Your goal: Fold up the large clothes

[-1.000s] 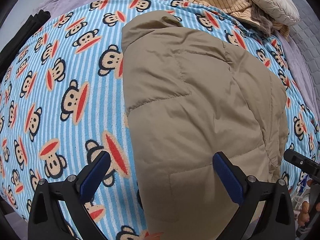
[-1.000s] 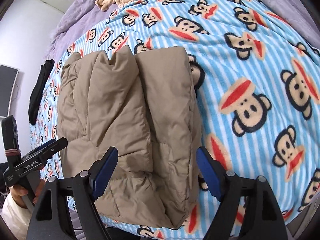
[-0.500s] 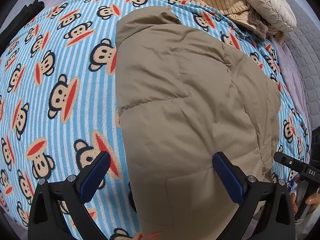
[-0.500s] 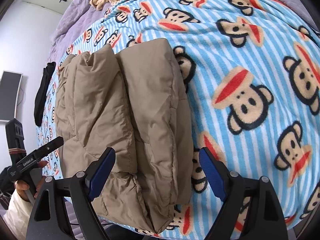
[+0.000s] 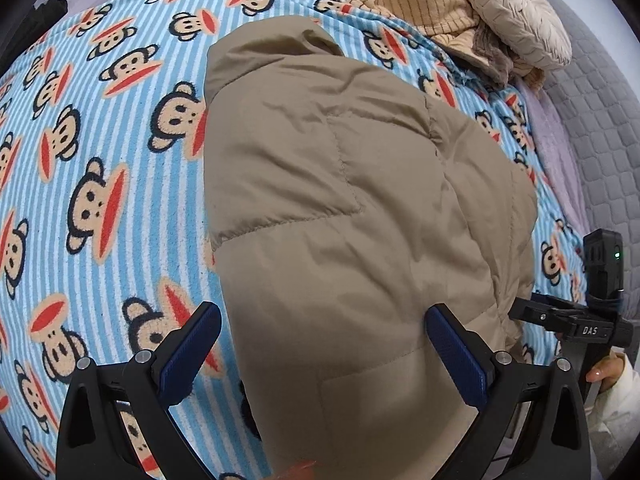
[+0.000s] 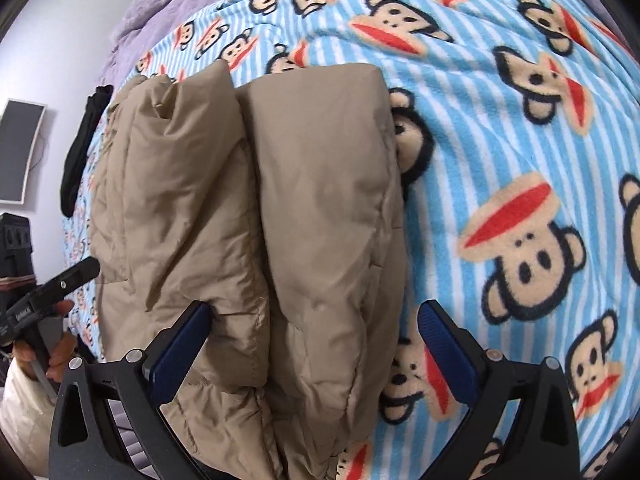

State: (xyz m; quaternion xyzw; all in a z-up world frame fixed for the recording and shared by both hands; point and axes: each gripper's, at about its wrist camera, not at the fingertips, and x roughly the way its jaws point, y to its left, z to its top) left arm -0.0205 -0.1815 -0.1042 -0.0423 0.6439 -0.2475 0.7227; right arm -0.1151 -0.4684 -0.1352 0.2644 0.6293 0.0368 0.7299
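Tan and quilted, the padded jacket [image 5: 352, 208] lies folded into a thick bundle on the monkey-print blanket [image 5: 100, 184] that covers the bed, near its front edge. In the left wrist view its long axis runs from 6 o'clock up to 12 o'clock, with the collar or hood end at the far tip. The left gripper [image 5: 324, 354] hangs over the near end with jaws spread wide and nothing between them; the jacket's left border falls just inside the left pad, so the bundle sits ahead and toward 1 o'clock of this tool.

From the right wrist view the jacket [image 6: 280, 220] shows two puffy lobes side by side with a deep crease between them, running 6 to 12 o'clock. The right gripper [image 6: 312, 350] is also wide and empty, straddling the right-hand lobe, whose outer edge lies at about 1 o'clock inside the right pad. Whether either pad touches the cloth is hard to judge through the fisheye; they seem slightly above it.

Both hands are about equally near, each at its own side of the near end. My reading is that the next fold would carry this near end toward the 12 o'clock end, or that the bundle is close to done. A cushion [image 5: 516, 12] and striped knitwear [image 5: 420, 4] sit well apart at the head of the bed.
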